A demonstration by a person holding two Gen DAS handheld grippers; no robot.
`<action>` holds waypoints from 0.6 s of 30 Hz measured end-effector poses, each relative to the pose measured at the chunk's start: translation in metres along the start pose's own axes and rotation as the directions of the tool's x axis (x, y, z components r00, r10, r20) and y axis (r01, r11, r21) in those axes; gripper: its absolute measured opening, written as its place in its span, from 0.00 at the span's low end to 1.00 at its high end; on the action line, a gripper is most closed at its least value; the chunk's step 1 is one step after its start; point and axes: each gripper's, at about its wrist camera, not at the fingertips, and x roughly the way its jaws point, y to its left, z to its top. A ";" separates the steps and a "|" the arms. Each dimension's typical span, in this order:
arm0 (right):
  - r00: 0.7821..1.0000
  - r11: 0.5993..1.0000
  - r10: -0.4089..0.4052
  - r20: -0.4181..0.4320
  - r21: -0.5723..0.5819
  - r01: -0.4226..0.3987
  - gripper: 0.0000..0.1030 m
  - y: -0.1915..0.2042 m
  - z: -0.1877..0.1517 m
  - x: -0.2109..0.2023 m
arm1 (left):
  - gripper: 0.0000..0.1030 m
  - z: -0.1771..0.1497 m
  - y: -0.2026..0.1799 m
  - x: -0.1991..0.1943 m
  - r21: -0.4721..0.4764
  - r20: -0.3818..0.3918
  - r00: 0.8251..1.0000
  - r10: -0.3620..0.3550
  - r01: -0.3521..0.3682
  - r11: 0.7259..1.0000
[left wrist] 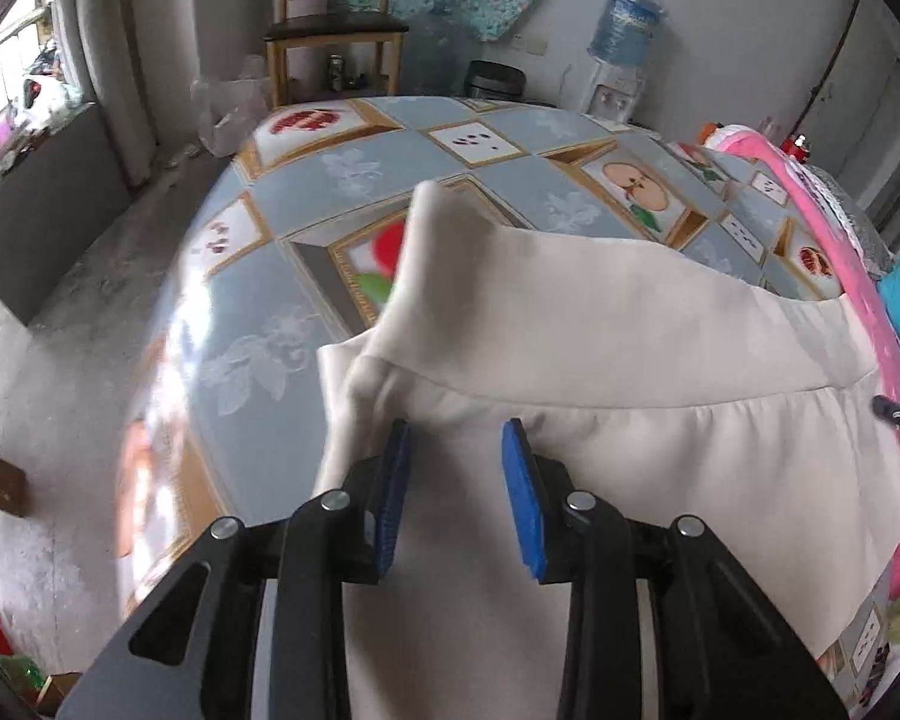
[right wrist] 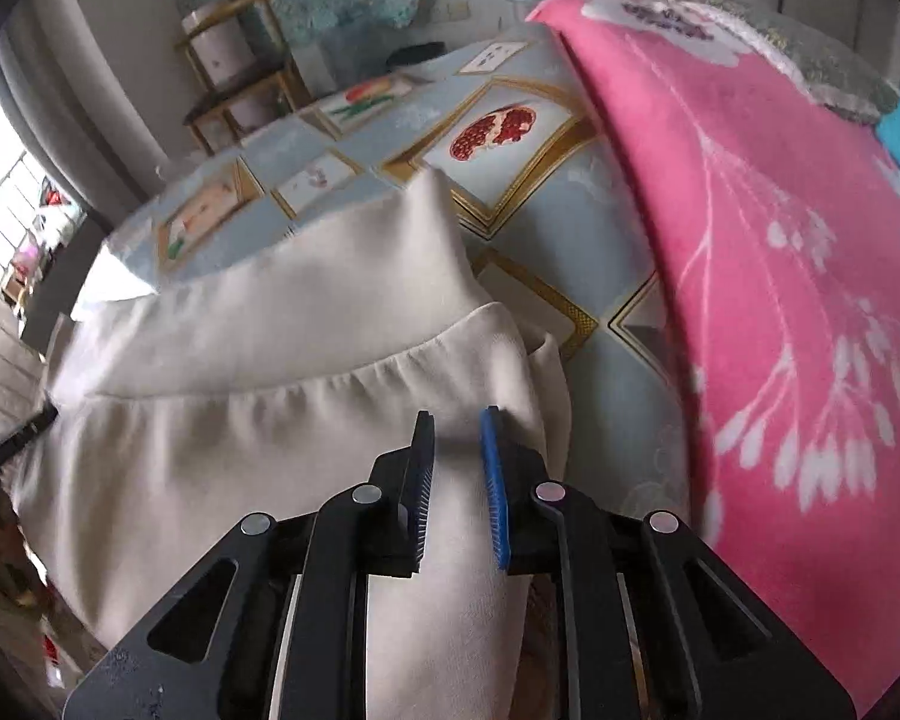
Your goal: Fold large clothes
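1. Left gripper (left wrist: pixel 456 438) and right gripper (right wrist: pixel 457 429): two, each pinching the one cream garment (left wrist: pixel 600 330)
2. Garment drapes over the table's (left wrist: pixel 282 324) near edge; bare tabletop toward 12 o'clock, pink blanket (right wrist: pixel 750 240) at 3

table (left wrist: pixel 306 312): covered by a glossy blue-grey cloth printed with gold-framed fruit pictures
cream garment (left wrist: pixel 600 330): draped over my near edge of the table, its wide band lying up on the cloth
pink blanket (right wrist: pixel 750 240): lies along my right side, white floral print
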 end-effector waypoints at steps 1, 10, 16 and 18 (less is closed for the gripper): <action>1.000 1.000 -0.015 0.020 -0.010 0.015 0.16 0.002 -0.002 -0.013 | 0.31 -0.002 0.002 -0.010 -0.002 0.017 1.000 -0.006 0.006 1.000; 0.999 0.982 0.053 -0.009 -0.181 -0.054 0.22 0.022 -0.108 -0.047 | 0.31 -0.074 0.025 -0.048 0.029 0.057 0.998 -0.027 0.025 0.999; 0.991 0.992 0.116 0.063 -0.062 -0.112 0.25 0.014 -0.095 -0.081 | 0.31 -0.067 0.004 -0.081 0.074 0.182 0.983 -0.004 -0.009 0.997; 0.978 0.979 0.188 0.095 -0.095 -0.179 0.28 0.040 -0.087 -0.092 | 0.31 -0.064 -0.020 -0.090 0.118 0.212 0.975 -0.062 0.038 0.992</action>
